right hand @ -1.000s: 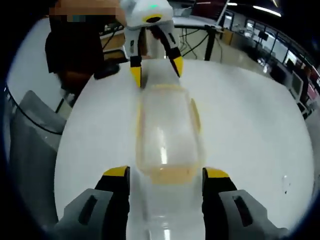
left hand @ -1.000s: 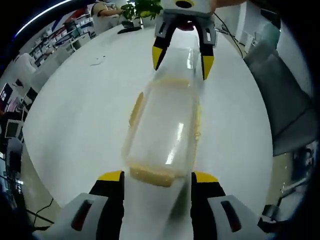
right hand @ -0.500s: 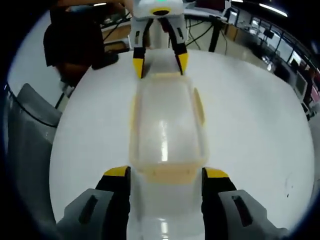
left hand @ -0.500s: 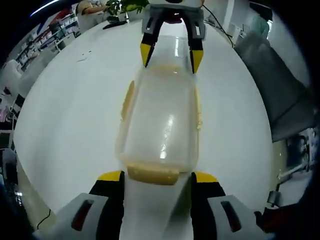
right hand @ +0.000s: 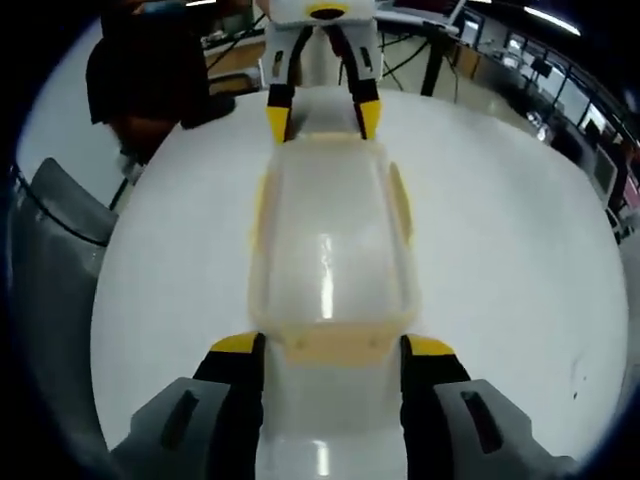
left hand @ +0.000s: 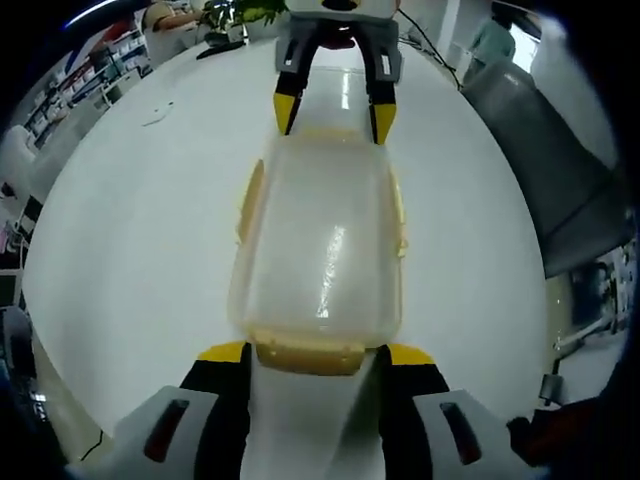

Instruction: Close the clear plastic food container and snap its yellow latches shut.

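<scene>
A round white table spans the middle of both views. In the left gripper view, a green potted plant sits at top centre and a grey chair at right. In the right gripper view, a grey chair stands at left.

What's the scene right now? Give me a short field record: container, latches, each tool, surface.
container: clear plastic container, lid on, lying lengthwise between the two tools
latches: yellow; end latch sits at the left tool's jaws, end latch at the right tool's; side latches visible, whether snapped cannot be told
left tool: left tool open, jaws flanking one short end
right tool: right tool open, jaws flanking the opposite short end
surface: white round table
background: grey chair beside the table
</scene>
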Motion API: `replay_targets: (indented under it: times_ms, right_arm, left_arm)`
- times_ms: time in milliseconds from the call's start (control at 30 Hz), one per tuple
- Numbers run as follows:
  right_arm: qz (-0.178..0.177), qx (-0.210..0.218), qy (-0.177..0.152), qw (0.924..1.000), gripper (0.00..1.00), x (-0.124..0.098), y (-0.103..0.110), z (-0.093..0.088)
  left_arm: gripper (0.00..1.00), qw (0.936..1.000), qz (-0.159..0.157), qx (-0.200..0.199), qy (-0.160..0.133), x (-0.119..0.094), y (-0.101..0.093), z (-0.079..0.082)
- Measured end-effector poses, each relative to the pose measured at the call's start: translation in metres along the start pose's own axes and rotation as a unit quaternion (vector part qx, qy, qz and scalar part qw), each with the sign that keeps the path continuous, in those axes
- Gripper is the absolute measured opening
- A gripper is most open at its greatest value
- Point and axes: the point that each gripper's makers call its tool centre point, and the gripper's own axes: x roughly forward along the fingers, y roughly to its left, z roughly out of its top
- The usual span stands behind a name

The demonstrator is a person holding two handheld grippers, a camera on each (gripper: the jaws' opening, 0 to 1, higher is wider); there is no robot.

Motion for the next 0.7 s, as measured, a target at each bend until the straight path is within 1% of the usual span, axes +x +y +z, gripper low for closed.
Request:
replay_targets:
  times_ms: [300, 467, 567, 700]
  right_arm:
    - [0.001, -0.003, 0.002, 1.0000, 0.50, -0.002, 0.012, 0.002]
    - [0.002, -0.003, 0.003, 1.0000, 0.50, -0.002, 0.012, 0.002]
    - [0.003, -0.006, 0.005, 1.0000, 0.46, -0.002, 0.012, 0.003]
    - [0.004, -0.009, 0.009, 0.9999, 0.45, -0.002, 0.011, 0.002]
  left_arm:
    - [0.46, 1.0000, -0.001, 0.002, -0.002, 0.002, -0.001, -0.002]
    - [0.44, 0.9999, -0.004, 0.011, -0.002, 0.002, -0.004, -0.001]
    - [0.43, 0.9999, -0.005, 0.011, -0.001, 0.002, -0.004, -0.001]
    - [0.43, 0.9999, -0.005, 0.014, 0.000, 0.002, -0.004, -0.001]
